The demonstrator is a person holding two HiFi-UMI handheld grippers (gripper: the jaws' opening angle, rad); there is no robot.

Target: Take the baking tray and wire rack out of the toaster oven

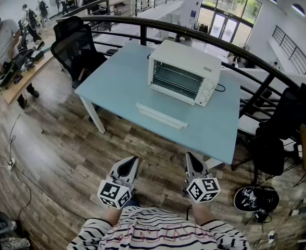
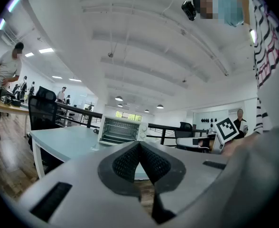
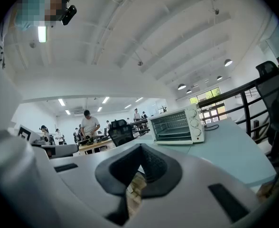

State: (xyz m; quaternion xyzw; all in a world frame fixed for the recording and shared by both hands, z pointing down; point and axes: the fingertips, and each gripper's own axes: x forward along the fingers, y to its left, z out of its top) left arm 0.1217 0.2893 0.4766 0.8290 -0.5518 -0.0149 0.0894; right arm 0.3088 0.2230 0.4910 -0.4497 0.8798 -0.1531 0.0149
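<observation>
Both pressed together and empty: left gripper (image 1: 132,161) and right gripper (image 1: 191,157), well apart from the table (image 1: 116,87). The toaster oven (image 1: 184,73) stands on it, wire rack (image 1: 175,80) showing inside; tray not made out. Likely trouble: reaching in with jaws unopened shoves the oven, and a crooked pull jams the rack.

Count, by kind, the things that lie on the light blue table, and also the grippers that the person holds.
White box-shaped toaster oven: 1
Long flat white piece in front of it: 1
Grey two-jaw grippers, left gripper and right gripper: 2
Total: 4
</observation>
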